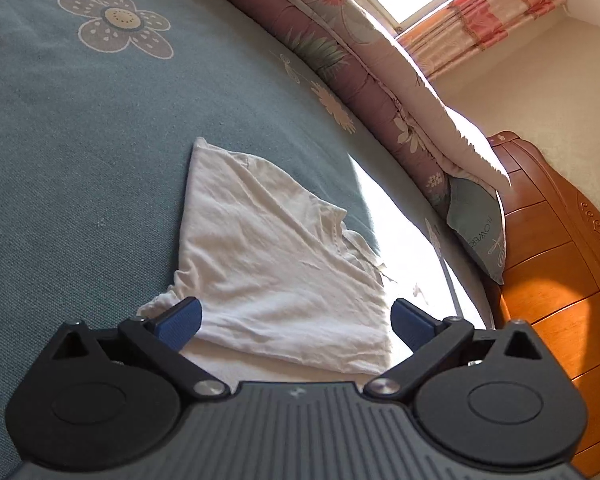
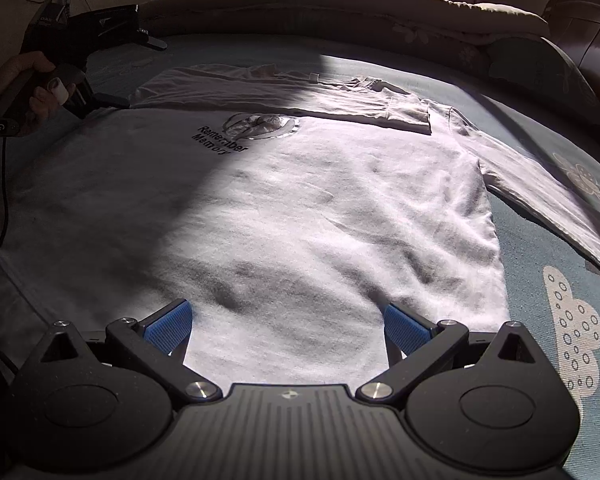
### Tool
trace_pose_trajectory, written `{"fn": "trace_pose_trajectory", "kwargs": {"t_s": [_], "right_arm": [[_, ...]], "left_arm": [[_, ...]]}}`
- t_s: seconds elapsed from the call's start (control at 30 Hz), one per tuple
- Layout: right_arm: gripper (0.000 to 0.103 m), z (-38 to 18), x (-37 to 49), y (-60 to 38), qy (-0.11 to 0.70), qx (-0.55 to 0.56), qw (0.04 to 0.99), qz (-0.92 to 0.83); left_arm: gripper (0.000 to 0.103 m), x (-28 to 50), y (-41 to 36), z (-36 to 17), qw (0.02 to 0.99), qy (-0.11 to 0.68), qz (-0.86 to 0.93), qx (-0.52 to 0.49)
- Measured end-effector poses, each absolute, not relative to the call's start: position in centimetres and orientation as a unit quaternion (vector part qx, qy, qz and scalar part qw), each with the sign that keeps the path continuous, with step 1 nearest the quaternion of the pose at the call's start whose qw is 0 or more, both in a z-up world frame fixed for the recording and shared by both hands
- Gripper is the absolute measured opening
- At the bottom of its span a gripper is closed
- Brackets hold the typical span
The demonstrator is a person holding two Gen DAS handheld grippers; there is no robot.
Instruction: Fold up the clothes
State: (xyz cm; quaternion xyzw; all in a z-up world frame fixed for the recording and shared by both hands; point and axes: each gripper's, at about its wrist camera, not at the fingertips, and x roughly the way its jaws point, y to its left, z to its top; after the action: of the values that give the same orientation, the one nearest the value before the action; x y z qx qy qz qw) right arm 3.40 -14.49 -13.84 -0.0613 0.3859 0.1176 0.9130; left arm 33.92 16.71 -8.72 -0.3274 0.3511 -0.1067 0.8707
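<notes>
Both tools, the left tool (image 1: 296, 320) and right tool (image 2: 286, 326), are hovering spread apart over the half-folded white shirt (image 2: 300, 208) on the bed (image 1: 60, 160); gripping the outstretched sleeve (image 2: 540, 200) likely comes next.

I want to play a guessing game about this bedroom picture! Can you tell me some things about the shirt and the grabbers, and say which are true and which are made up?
1. The white long-sleeved shirt lies on a teal bedspread. True.
2. The shirt's print reads "Remember Memory". True.
3. The right gripper is pinching the shirt. False: its jaws stand open, with cloth showing between them.
4. Both sleeves are folded across the chest. False: the far sleeve is folded over the body, while the near sleeve stretches out on the bedspread.
5. The left gripper is open. True.
</notes>
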Motion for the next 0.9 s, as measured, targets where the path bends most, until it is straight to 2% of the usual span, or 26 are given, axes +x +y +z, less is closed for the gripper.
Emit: {"fn": "trace_pose_trajectory", "kwargs": {"t_s": [0.17,0.3,0.37,0.63,0.8,0.9], "right_arm": [[0.103,-12.8,4.1,-13.9,0.409,-0.072,0.903,0.112],[0.103,-10.2,5.5,-13.7,0.401,-0.070,0.904,0.131],[0.103,-8.7,7.3,-13.5,0.399,-0.064,0.903,0.143],[0.103,-6.3,23.7,-8.8,0.354,-0.083,0.915,0.174],[0.103,-11.0,33.0,-6.1,0.389,-0.066,0.907,0.147],[0.103,-13.4,33.2,-6.3,0.406,-0.062,0.901,0.139]], "left_arm": [[0.101,38.4,13.6,-6.8,0.912,0.347,-0.117,-0.182],[0.101,41.0,12.9,-10.0,0.908,0.394,-0.081,-0.121],[0.102,40.7,13.0,-10.6,0.912,0.388,-0.089,-0.102],[0.102,40.4,13.9,-10.4,0.906,0.393,-0.127,-0.094],[0.102,40.3,14.4,-10.5,0.905,0.389,-0.137,-0.105],[0.102,40.3,14.6,-10.6,0.905,0.387,-0.143,-0.104]]}}
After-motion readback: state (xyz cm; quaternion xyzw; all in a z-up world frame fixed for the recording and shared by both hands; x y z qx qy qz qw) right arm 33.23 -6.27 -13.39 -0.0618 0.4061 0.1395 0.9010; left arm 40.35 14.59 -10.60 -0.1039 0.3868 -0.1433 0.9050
